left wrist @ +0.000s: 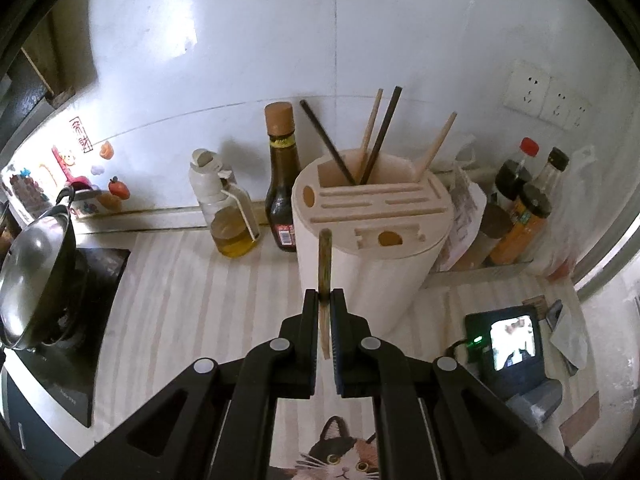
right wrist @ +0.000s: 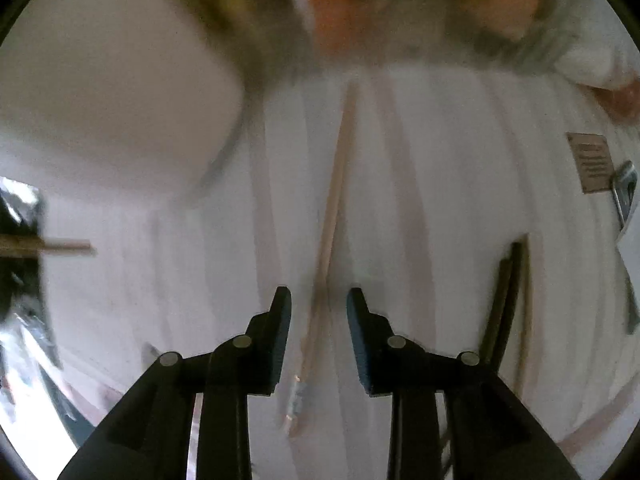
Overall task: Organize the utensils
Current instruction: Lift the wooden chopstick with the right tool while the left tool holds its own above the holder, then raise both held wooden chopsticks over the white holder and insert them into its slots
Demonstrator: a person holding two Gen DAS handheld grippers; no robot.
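Observation:
My left gripper (left wrist: 325, 294) is shut on a wooden chopstick (left wrist: 324, 256) that stands upright in front of the white utensil holder (left wrist: 372, 216). Several light and dark chopsticks (left wrist: 384, 136) lean in the holder's back slot. The right wrist view is blurred. There my right gripper (right wrist: 319, 294) points down at the striped mat (right wrist: 420, 200), its jaws apart. A light wooden chopstick (right wrist: 334, 200) lies flat on the mat and runs between the jaws, with the pads clear of it. A pair of dark chopsticks (right wrist: 505, 300) lies to the right.
A dark sauce bottle (left wrist: 283, 184) and an oil jar (left wrist: 234, 232) stand left of the holder, and several condiment bottles (left wrist: 520, 208) to its right. A lidded wok (left wrist: 36, 276) sits on the stove at left. A small lit screen (left wrist: 512, 344) stands at right.

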